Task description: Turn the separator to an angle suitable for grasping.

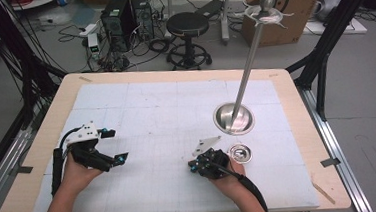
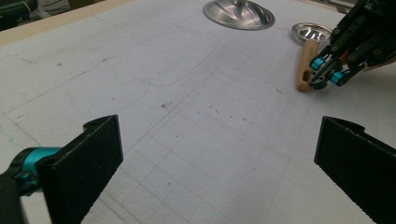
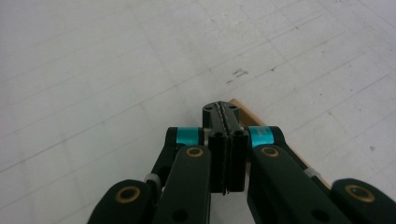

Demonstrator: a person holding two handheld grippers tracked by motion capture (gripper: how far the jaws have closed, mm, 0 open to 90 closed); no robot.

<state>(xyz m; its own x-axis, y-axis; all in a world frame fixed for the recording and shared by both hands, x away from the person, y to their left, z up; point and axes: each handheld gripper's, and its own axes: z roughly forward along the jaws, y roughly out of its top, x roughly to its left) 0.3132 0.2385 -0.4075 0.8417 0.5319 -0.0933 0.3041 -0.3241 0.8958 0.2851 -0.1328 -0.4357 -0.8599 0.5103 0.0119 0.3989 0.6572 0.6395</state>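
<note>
My left gripper [image 1: 116, 145] rests open over the white gridded mat [image 1: 151, 103] at the left, with nothing between its wide-set jaws [image 2: 219, 128]. My right gripper [image 1: 194, 167] is low over the mat near the front centre, jaws shut flush together [image 3: 225, 112]. A short wooden stick [image 2: 305, 65] lies on the mat right beside the right gripper's tips [image 2: 327, 74]. In the right gripper view a corner of the wooden stick [image 3: 243, 107] pokes out from behind the closed jaws. I cannot tell whether they touch it.
A small shiny metal dish [image 1: 240, 153] sits just right of the right hand. Behind it a round metal base [image 1: 234, 119] carries a tall slanted metal pole [image 1: 250, 56]. The wooden table edge [image 1: 308, 127] frames the mat; a stool and computers stand on the floor beyond.
</note>
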